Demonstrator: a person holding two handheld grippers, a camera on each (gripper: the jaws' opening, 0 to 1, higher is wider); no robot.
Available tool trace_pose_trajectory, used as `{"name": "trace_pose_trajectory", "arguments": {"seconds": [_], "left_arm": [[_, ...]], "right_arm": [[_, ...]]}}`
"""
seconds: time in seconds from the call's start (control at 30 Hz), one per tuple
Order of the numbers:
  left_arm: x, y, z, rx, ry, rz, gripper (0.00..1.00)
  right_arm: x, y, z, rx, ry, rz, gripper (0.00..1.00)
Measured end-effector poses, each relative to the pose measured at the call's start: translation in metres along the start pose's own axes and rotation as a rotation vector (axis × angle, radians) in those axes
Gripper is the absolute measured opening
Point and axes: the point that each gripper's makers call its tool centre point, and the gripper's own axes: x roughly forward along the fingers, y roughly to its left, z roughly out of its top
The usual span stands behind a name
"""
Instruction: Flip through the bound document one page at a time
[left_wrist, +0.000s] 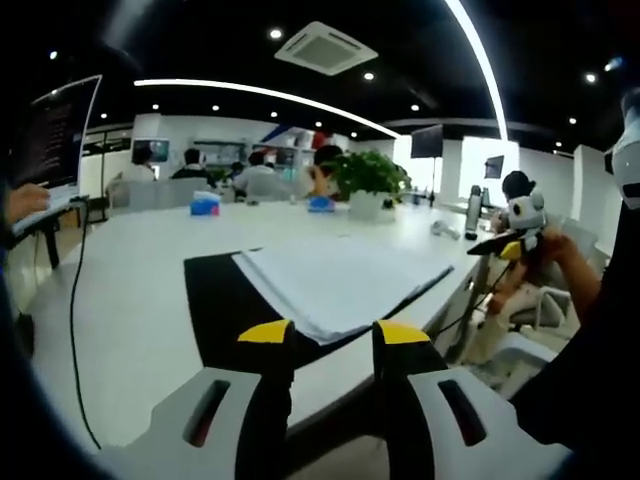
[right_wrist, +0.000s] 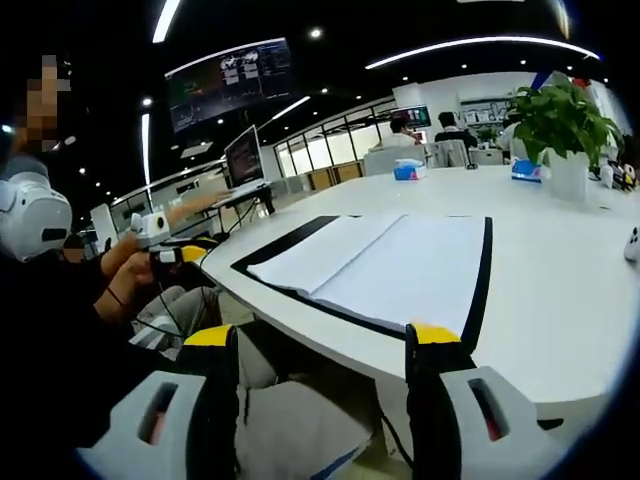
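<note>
The bound document (left_wrist: 340, 285) lies open, white pages up, on a black mat (left_wrist: 215, 300) near the front edge of a white table (left_wrist: 130, 290). My left gripper (left_wrist: 332, 335) hangs open just short of the table's edge, nothing between its yellow-tipped fingers. In the right gripper view the same document (right_wrist: 380, 265) lies flat on the mat (right_wrist: 485, 280). My right gripper (right_wrist: 322, 335) is open too, held off the table's edge and apart from the pages. A hand holds the right gripper (left_wrist: 520, 230) beside the table, and the left gripper (right_wrist: 158, 238) shows likewise.
A potted plant (left_wrist: 368, 185) and blue tissue boxes (left_wrist: 205, 204) stand at the table's far side. A laptop (left_wrist: 55, 140) on a stand with a cable (left_wrist: 72, 300) is at the left. Several people sit at the back. A bottle (left_wrist: 473, 210) stands far right.
</note>
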Motion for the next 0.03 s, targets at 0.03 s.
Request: {"name": "trace_pose_trajectory", "arguments": {"seconds": [0.03], "left_arm": [[0.0001, -0.0001, 0.0010, 0.002, -0.003, 0.000, 0.32]], "right_arm": [[0.0004, 0.0002, -0.0002, -0.001, 0.001, -0.001, 0.67]]}}
